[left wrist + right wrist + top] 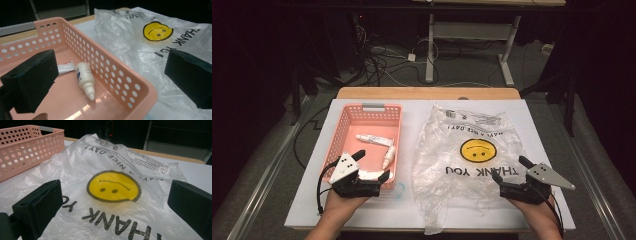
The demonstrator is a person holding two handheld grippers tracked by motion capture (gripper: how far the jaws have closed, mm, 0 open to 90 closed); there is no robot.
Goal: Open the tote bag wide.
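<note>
While both jaws gape empty, left gripper [371,167] over the pink basket's [343,127] near end and right gripper [511,171] at the plastic bag's [447,150] near-right edge, the left gripper view reveals a dropper bottle [85,78] worth pinching mid-body, whereas the right gripper view gives the bag's smiley [113,186] close up

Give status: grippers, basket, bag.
Left gripper open, over basket near edge. Right gripper open, at bag, not gripping. Bottle and tube in basket. Nothing blocking.
</note>
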